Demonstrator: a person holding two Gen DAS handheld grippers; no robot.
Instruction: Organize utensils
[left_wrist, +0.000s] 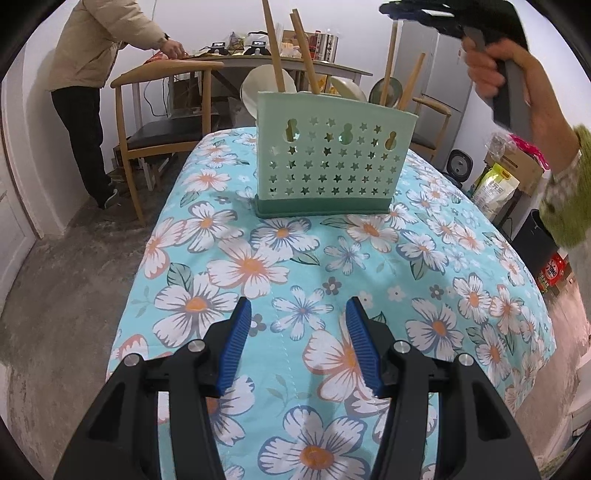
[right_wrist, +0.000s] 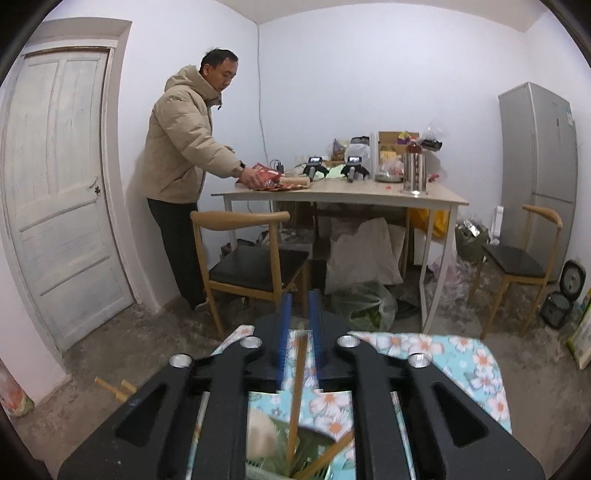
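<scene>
A mint green utensil holder (left_wrist: 332, 162) with star holes stands on the floral tablecloth (left_wrist: 295, 266). Several wooden-handled utensils (left_wrist: 274, 48) and white spoons (left_wrist: 258, 88) stick out of it. My left gripper (left_wrist: 298, 343) is open and empty, low over the cloth in front of the holder. My right gripper (right_wrist: 299, 328) is held high above the holder, seen at the top right of the left wrist view (left_wrist: 443, 18). Its blue fingers (right_wrist: 284, 332) are nearly closed with a narrow gap. A wooden handle (right_wrist: 297, 391) stands below them, not gripped.
A man in a beige jacket (right_wrist: 184, 136) stands at a cluttered wooden table (right_wrist: 340, 192). Wooden chairs (right_wrist: 251, 266) stand beside it. A grey fridge (right_wrist: 539, 162) is at the right. Bags and boxes (left_wrist: 498, 184) sit on the floor to the right of the table.
</scene>
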